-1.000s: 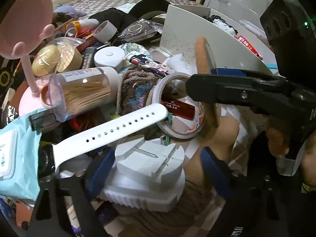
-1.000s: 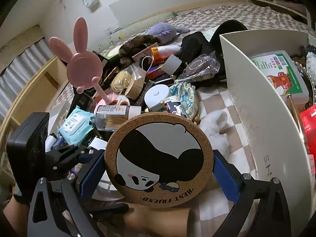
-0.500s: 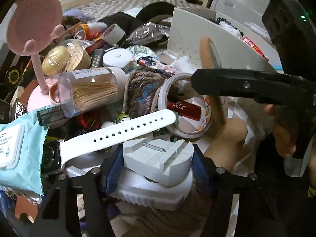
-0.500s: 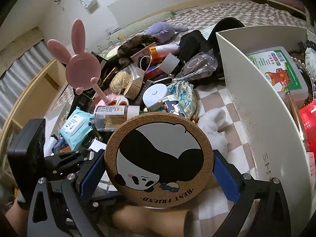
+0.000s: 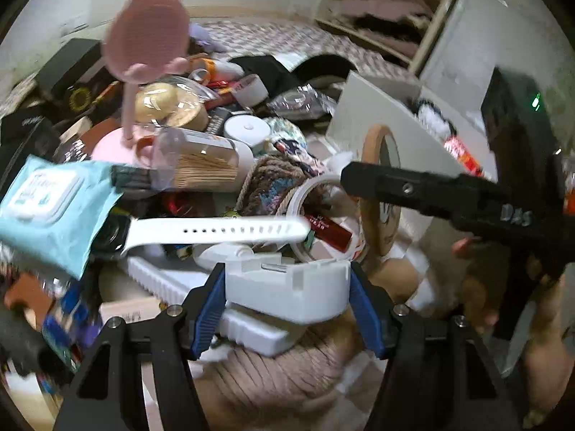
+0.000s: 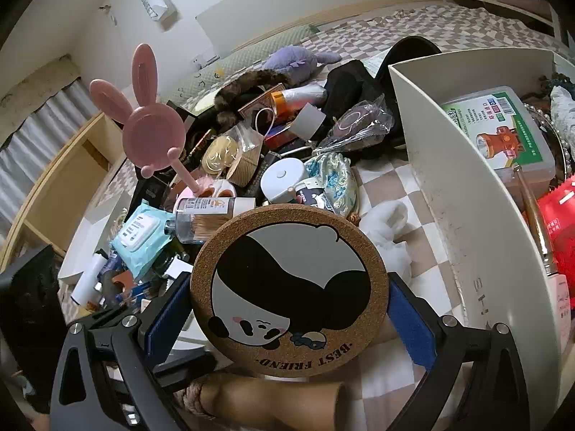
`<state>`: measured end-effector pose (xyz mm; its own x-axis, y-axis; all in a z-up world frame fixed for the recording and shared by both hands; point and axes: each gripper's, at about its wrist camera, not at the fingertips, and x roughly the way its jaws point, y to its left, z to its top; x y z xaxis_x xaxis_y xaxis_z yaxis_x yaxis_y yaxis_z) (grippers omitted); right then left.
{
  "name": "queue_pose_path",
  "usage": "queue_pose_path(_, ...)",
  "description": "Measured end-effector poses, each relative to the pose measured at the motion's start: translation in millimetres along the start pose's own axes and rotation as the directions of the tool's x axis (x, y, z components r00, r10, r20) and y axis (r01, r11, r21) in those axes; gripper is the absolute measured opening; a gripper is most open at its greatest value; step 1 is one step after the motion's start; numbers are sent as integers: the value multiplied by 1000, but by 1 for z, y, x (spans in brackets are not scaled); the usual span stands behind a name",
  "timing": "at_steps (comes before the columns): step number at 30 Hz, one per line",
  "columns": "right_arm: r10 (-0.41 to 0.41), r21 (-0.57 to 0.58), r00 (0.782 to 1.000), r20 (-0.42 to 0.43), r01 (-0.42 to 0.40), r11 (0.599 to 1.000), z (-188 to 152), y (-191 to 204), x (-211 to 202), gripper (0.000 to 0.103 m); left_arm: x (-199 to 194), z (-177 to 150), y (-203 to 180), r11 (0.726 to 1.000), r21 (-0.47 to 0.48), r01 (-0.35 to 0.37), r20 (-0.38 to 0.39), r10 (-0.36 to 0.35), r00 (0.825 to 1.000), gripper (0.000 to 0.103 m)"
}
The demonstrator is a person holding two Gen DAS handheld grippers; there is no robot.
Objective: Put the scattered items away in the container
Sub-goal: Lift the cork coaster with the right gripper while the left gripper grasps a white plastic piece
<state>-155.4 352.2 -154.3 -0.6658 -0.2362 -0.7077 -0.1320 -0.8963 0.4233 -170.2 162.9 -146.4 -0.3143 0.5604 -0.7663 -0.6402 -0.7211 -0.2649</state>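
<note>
My left gripper (image 5: pixel 286 298) is shut on a white plastic block (image 5: pixel 287 285) with a slotted top and holds it just above the pile, over a ribbed white piece (image 5: pixel 201 294). My right gripper (image 6: pixel 289 298) is shut on a round cork coaster (image 6: pixel 289 287) with a panda and "BEST FRIEND" on it; the coaster also shows edge-on in the left wrist view (image 5: pixel 377 194). The white container (image 6: pixel 467 215) stands to the right, holding a boxed torch (image 6: pixel 503 133) and a red packet (image 6: pixel 559 230).
The pile on the checked cloth holds a pink bunny mirror (image 6: pixel 154 136), a blue wipes pack (image 5: pixel 46 208), a toothpick jar (image 5: pixel 201 165), a white watch strap (image 5: pixel 215 230), a tape roll (image 5: pixel 323 215) and a yarn ball (image 5: pixel 273 388).
My left gripper moved forward, closed on the white slotted block and lifted it. My right gripper kept hold of the coaster and barely moved.
</note>
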Motion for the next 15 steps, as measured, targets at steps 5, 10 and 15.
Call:
queue_pose_path(5, 13, -3, 1000, 8, -13, 1000, -3, 3, -4, 101, -18, -10, 6, 996, -87, -6, 63, 11, 998, 65)
queue_pose_path(10, 33, -12, 999, 17, -33, 999, -7, 11, -11, 101, -32, -18, 8, 988, -153, -13, 107, 30, 994, 65)
queue_pose_path(15, 41, -53, 998, 49, -38, 998, -13, 24, -22, 101, -47, -26, 4, 981, -194, -18, 157, 49, 986, 65)
